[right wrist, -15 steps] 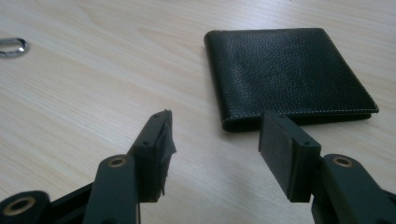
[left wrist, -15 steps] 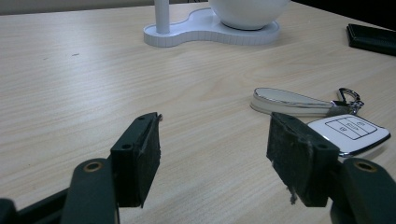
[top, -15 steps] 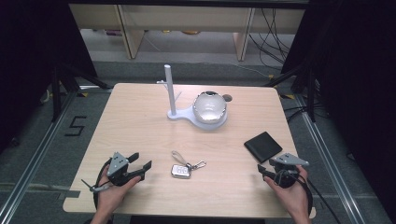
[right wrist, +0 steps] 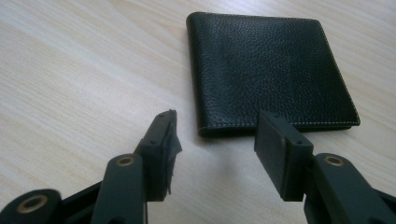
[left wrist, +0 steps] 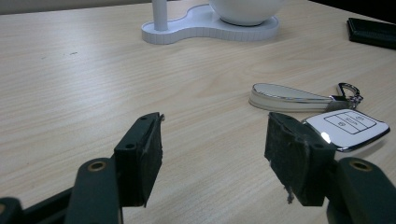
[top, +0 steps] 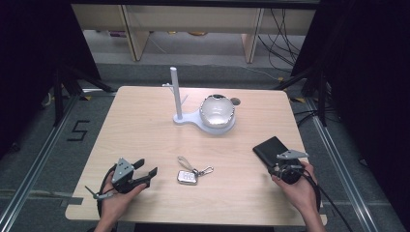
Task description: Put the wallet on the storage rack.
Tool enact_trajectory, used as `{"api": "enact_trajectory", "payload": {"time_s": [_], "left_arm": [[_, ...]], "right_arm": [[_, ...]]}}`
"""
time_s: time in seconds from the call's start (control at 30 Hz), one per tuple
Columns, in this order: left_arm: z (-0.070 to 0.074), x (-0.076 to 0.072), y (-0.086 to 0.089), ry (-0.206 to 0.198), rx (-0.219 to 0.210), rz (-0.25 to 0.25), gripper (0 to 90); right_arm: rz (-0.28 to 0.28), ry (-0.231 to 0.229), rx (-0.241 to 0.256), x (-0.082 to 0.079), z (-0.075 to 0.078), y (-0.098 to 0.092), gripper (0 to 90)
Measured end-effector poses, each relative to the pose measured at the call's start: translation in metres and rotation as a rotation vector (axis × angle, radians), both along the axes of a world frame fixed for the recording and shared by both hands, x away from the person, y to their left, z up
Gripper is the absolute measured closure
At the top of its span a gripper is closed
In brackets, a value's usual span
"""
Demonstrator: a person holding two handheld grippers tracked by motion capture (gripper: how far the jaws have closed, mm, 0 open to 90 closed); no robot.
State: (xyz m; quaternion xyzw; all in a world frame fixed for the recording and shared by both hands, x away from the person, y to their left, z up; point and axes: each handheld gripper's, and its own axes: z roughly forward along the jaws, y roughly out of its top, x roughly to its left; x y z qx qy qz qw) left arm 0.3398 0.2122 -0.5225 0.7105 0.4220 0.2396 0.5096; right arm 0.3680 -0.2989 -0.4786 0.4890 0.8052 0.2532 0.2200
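Black leather wallet (right wrist: 271, 70) lying flat near the table's right edge, closed, its near edge just ahead of the right gripper (right wrist: 215, 135), jaws apart and empty, straddling the wallet's near left corner. Car key fob (left wrist: 348, 127) with looped strap (left wrist: 289, 95) and clip at the table's front centre, just right of the left gripper (left wrist: 212, 149), jaws likewise spread wide, nothing between them, aimed a little to the left of the fob. Farther back, white stand with upright post (top: 175, 92) and a rounded white-and-silver object (top: 217, 111) seated on its base, well apart from both grippers. Light wood table (top: 145, 130) otherwise bare.

Likely risks: wallet sitting flush on the wood, so jaws closing from above may skid off the leather or push it toward the table edge; left jaws closing off-line may catch only the fob's rim and flick it away, strap dragging behind.
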Motion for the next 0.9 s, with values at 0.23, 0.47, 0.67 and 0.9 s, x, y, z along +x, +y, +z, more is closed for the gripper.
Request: {"api": "enact_trajectory", "payload": {"time_s": [0.23,0.47,0.67,0.9], "left_arm": [[0.000,0.001,-0.001,0.006,0.002,-0.001,36.3],[0.000,0.001,0.001,0.009,-0.008,0.005,36.4],[0.000,0.001,0.000,0.009,-0.005,0.004,36.5],[0.000,0.001,0.000,0.009,0.001,0.003,36.6]], "right_arm": [[0.039,0.071,-0.084,0.026,0.013,0.010,52.8],[0.097,0.212,-0.191,0.059,0.018,0.029,52.6],[0.116,0.266,-0.218,0.079,0.011,0.032,50.1],[0.135,0.313,-0.299,0.088,0.007,0.043,46.8]]}}
